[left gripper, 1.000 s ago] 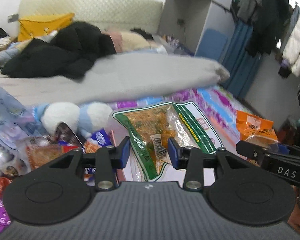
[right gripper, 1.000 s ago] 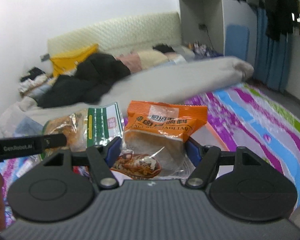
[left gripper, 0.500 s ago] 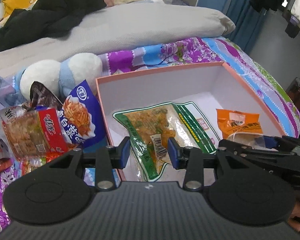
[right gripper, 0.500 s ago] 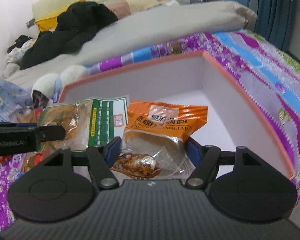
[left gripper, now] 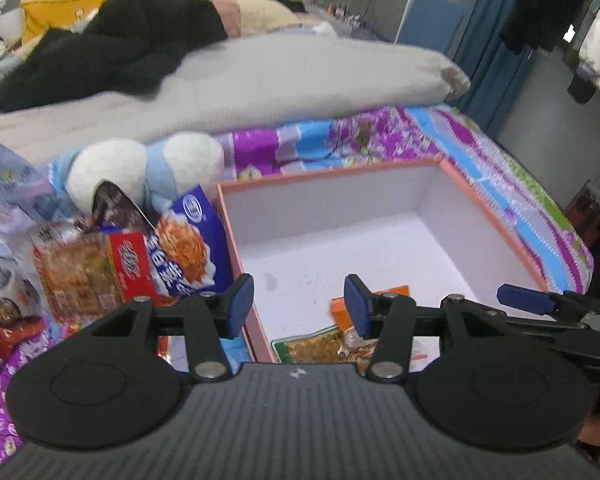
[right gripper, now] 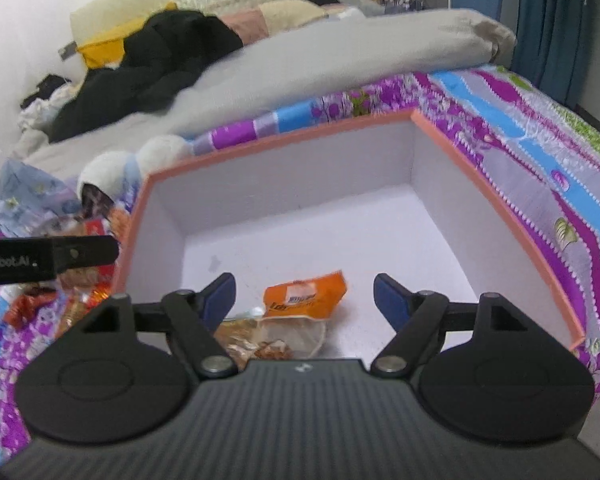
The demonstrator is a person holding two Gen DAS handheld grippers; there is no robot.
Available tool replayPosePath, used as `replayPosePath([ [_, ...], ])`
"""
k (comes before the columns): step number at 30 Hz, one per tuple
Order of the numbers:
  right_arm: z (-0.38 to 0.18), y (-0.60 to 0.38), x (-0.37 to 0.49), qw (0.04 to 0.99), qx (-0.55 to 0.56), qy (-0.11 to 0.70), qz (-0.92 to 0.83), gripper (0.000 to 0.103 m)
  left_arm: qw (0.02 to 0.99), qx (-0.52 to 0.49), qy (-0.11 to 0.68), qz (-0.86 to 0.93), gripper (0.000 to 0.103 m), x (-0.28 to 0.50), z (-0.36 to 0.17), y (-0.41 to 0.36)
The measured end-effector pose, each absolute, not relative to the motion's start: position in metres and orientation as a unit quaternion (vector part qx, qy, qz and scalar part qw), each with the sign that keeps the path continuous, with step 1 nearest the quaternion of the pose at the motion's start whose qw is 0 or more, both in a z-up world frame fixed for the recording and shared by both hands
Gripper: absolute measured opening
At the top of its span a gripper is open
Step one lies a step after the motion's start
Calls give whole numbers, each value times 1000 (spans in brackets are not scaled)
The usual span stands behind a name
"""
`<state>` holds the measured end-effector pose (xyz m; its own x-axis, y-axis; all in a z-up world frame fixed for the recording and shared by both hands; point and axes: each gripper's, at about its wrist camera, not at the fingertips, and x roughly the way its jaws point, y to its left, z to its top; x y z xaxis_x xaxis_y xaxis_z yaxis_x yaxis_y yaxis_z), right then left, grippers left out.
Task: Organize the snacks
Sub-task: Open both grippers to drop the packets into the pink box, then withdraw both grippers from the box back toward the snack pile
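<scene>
A pink-rimmed box (left gripper: 484,216) with a white inside sits on the bed; it also shows in the right wrist view (right gripper: 480,172). On its floor near the front lie the green-edged snack packet (left gripper: 316,350) and the orange packet (right gripper: 306,294), also in the left wrist view (left gripper: 380,298). My left gripper (left gripper: 298,306) is open and empty above the box's left front wall. My right gripper (right gripper: 304,298) is open and empty above the orange packet. A pile of snacks (left gripper: 120,268) lies left of the box, with a blue packet (left gripper: 188,248) leaning on its wall.
A white and blue plush toy (left gripper: 140,172) sits behind the snack pile. A grey quilt (left gripper: 280,76) and black clothes (left gripper: 112,48) lie further back. The bed's edge runs right of the box (right gripper: 580,184). The right gripper's arm (left gripper: 560,308) shows in the left wrist view.
Both grippers opened and let their packets drop onto the box floor. The green-edged packet and the orange packet now lie below the fingers. Both grippers have drawn back a little.
</scene>
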<state>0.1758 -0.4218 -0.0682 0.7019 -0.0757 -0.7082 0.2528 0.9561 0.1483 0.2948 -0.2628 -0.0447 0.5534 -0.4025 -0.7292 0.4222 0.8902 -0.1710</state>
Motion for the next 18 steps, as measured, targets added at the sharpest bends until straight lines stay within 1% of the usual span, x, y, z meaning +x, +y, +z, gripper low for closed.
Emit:
replayPosePath([
  [9, -18, -391, 142, 939, 105, 320, -74, 78, 905, 1, 359, -228, 56, 250, 6, -225],
  [18, -5, -363, 118, 949, 99, 292, -66, 78, 920, -11, 331, -208, 56, 210, 17, -174],
])
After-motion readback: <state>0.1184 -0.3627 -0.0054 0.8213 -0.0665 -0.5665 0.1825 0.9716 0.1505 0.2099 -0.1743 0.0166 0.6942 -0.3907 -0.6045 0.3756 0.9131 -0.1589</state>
